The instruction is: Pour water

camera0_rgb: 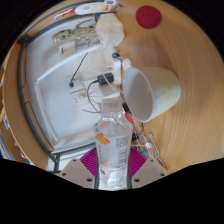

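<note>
A clear plastic water bottle (112, 150) with a printed label stands upright between my fingers, and both pink pads (92, 162) press against its sides, so my gripper (112, 170) is shut on it. Just beyond the bottle's top a white cup (152, 92) lies tilted on the wooden table (185, 60), its mouth turned toward the bottle. The bottle's neck and cap overlap the cup's lower rim in this view. The bottle's base is hidden below my fingers.
A white tray-like surface (50, 80) with cables and small white devices lies left of the cup. A red round disc (148, 16) sits on the wood far beyond. A white box-shaped object (108, 35) stands behind the cup.
</note>
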Demonstrator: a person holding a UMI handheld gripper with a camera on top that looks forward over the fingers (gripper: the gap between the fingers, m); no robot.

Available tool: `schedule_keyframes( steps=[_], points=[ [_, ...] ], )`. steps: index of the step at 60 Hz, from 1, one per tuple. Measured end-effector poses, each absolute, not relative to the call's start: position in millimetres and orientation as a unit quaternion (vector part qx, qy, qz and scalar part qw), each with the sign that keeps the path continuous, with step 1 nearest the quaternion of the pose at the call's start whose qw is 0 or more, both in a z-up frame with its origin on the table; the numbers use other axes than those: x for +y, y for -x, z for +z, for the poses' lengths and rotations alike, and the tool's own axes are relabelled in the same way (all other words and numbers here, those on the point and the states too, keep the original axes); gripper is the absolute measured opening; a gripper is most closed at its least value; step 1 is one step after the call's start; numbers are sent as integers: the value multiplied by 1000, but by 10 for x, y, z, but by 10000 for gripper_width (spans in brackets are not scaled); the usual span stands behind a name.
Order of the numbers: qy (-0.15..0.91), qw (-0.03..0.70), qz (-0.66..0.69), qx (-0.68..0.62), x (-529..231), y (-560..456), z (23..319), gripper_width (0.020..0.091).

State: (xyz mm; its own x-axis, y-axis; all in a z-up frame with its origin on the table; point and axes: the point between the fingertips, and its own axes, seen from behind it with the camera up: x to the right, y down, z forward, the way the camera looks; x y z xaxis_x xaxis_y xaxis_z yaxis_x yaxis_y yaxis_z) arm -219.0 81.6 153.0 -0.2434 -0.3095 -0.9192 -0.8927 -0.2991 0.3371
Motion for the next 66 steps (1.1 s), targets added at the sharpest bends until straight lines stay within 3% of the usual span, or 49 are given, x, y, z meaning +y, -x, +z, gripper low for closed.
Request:
schedule_keyframes(
  steps=[11, 22, 34, 48, 57, 66],
  points=[
    [504, 203, 601, 586, 860, 2096, 1528, 376],
    [555, 191, 582, 564, 737, 2190, 1440, 374],
    [654, 335, 529, 426, 766, 1858, 2015, 376],
    [784, 544, 227, 194, 777, 776, 2387, 378],
    [801, 589, 44, 98, 735, 39, 2385, 398],
    [806, 587, -29, 73, 756, -443, 1979, 398]
  ],
)
